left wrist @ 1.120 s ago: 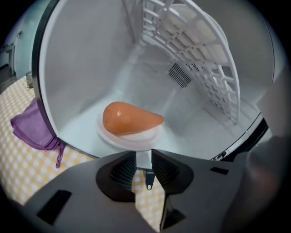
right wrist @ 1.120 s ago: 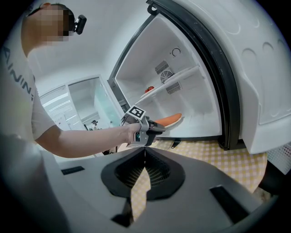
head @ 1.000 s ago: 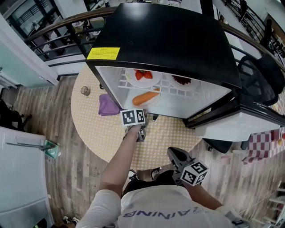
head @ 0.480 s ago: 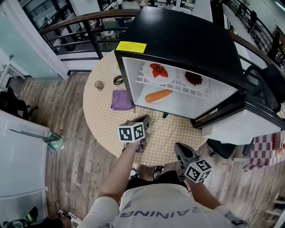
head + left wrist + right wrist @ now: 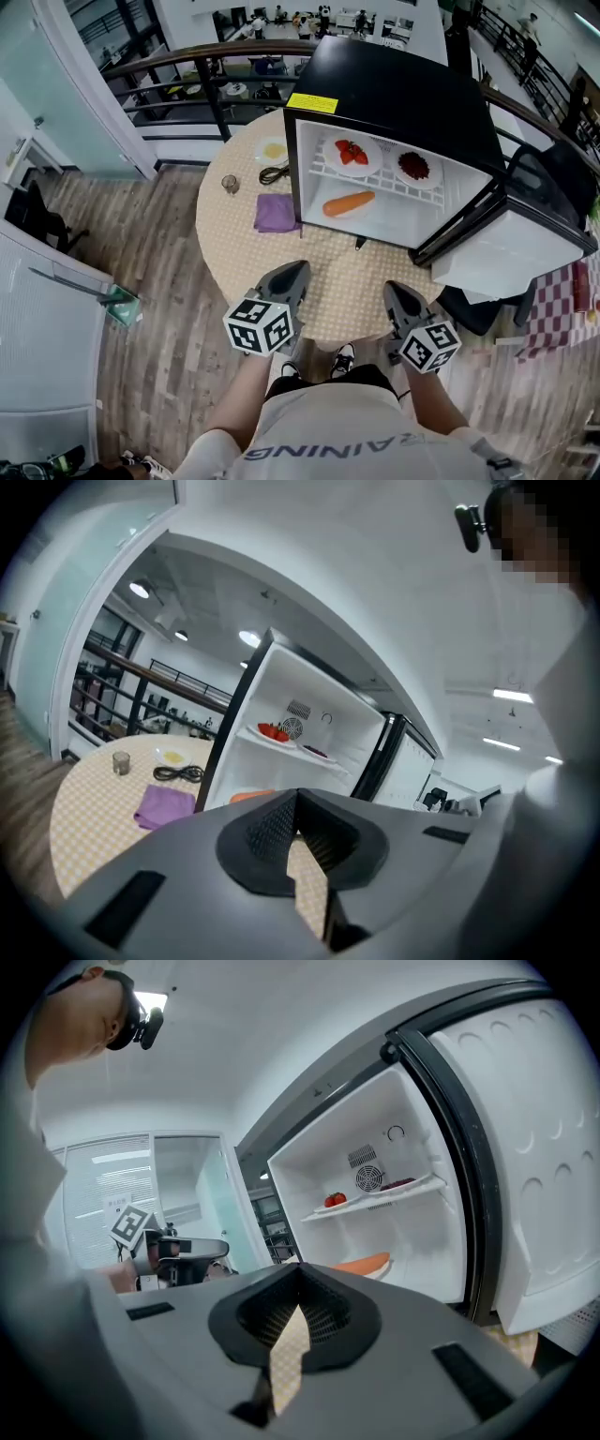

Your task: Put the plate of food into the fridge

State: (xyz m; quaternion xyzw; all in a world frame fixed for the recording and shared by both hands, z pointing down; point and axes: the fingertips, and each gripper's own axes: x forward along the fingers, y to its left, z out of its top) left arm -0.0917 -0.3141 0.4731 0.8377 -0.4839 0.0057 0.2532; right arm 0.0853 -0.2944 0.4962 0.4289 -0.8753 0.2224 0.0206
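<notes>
- I saw the left gripper (image 5: 296, 270) hanging low over the near edge of the round table with the beige checked cover (image 5: 230, 239); its jaws were pressed together at the tips with nothing caught between them.
- The right gripper (image 5: 393, 288) was level with it on the other side, jaws likewise closed tip to tip and empty.
- Both tools pointed toward the small black fridge (image 5: 394, 84), which stood on the table with its white-lined door (image 5: 511, 253) swung wide to the right.
- Inside, on the upper wire shelf, the white plate of red strawberries (image 5: 352, 155) sat at the left and a white plate of dark red food (image 5: 414, 167) at the right.
- Below the shelf, on the fridge floor, lay the white plate with an orange carrot (image 5: 348, 203), well clear of both grippers.
- Left of the fridge on the table I made out a folded purple cloth (image 5: 277, 213), a coiled black cable (image 5: 274, 173), a small clear glass (image 5: 229, 184) and a little white dish with something yellow (image 5: 273, 150).
</notes>
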